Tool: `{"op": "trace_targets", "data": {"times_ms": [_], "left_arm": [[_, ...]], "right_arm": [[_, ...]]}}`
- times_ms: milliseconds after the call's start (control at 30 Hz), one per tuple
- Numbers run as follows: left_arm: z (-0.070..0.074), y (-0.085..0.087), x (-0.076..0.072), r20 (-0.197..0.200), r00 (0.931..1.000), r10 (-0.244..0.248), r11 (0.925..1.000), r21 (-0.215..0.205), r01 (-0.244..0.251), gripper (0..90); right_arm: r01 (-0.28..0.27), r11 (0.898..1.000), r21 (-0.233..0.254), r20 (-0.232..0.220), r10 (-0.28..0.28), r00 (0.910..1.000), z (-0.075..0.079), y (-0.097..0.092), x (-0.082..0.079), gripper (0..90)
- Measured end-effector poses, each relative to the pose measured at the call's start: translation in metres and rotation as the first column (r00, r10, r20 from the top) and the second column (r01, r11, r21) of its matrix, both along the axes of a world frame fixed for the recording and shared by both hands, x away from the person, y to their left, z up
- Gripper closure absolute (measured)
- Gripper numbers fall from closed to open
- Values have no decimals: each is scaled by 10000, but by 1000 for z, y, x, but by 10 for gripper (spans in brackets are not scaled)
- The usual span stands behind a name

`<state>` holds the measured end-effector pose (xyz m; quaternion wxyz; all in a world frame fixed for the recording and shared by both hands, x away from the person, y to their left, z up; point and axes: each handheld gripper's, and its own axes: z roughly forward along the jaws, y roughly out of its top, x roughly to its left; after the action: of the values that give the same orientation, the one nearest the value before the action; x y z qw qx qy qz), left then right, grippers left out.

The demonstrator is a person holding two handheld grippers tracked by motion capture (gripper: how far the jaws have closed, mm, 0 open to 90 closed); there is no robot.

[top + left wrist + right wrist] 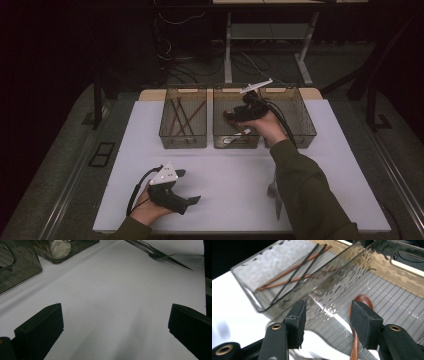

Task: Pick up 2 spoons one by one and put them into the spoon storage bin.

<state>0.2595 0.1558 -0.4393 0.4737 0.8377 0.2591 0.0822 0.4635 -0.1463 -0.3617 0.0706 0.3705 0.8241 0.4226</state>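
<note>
Chopsticks fill the left bin; both grippers gape, the right above a wooden spoon.

Three smoky clear bins stand side by side at the far edge of the white tabletop; the left bin holds brown and black chopsticks lying crossed; the middle bin holds a brown wooden spoon on its ribbed floor beside a white spoon; a metal fork and a serrated knife lie together on the tabletop.
</note>
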Motion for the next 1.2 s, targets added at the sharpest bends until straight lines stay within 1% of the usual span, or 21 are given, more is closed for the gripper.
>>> {"op": "trace_targets", "data": {"times_ms": [67,100,167,233,433,533,600,700,833,933,1100,1200], "left_arm": [[0,0,0,-10,10000,12,10000,4,-12,0],[0,0,0,-9,10000,10,10000,8,-10,0],[-1,-1,0,-24,10000,84,9999,-113,-84,0],[-1,0,0,-29,10000,44,10000,-28,-44,0],[-1,0,0,-79,10000,36,10000,-5,-36,0],[-1,0,0,-87,9999,68,10000,-9,-68,0],[-1,0,0,-91,9999,104,9999,-35,-105,0],[-1,0,0,-74,9999,75,10000,-14,-75,0],[-1,-1,0,-76,10000,58,10000,3,-57,0],[-1,-1,0,-79,10000,47,10000,3,-47,0],[-1,-1,1,-103,9999,62,10000,12,-62,0],[-1,0,0,-81,9999,74,10000,8,-74,0]], "right_arm": [[-168,9998,132,93,167,9998,4,-4,-5,463],[-215,9996,183,70,213,9997,5,-6,-9,462],[-319,9994,145,194,317,9993,8,-11,-14,453],[-430,9987,275,258,423,9988,9,-15,-21,453],[-752,9962,445,453,732,9963,12,-27,-40,446],[-815,9950,582,477,788,9958,13,-33,-49,452],[-855,9943,636,578,818,9950,13,-38,-54,459],[-986,9931,635,651,945,9934,12,-45,-64,489],[-949,9941,533,696,912,9934,8,-56,-76,536],[-865,9951,480,646,833,9944,3,-66,-84,592],[-712,9973,174,586,701,9958,-8,-80,-94,710],[-663,9977,-162,453,670,9967,-15,-89,-97,780]]}}
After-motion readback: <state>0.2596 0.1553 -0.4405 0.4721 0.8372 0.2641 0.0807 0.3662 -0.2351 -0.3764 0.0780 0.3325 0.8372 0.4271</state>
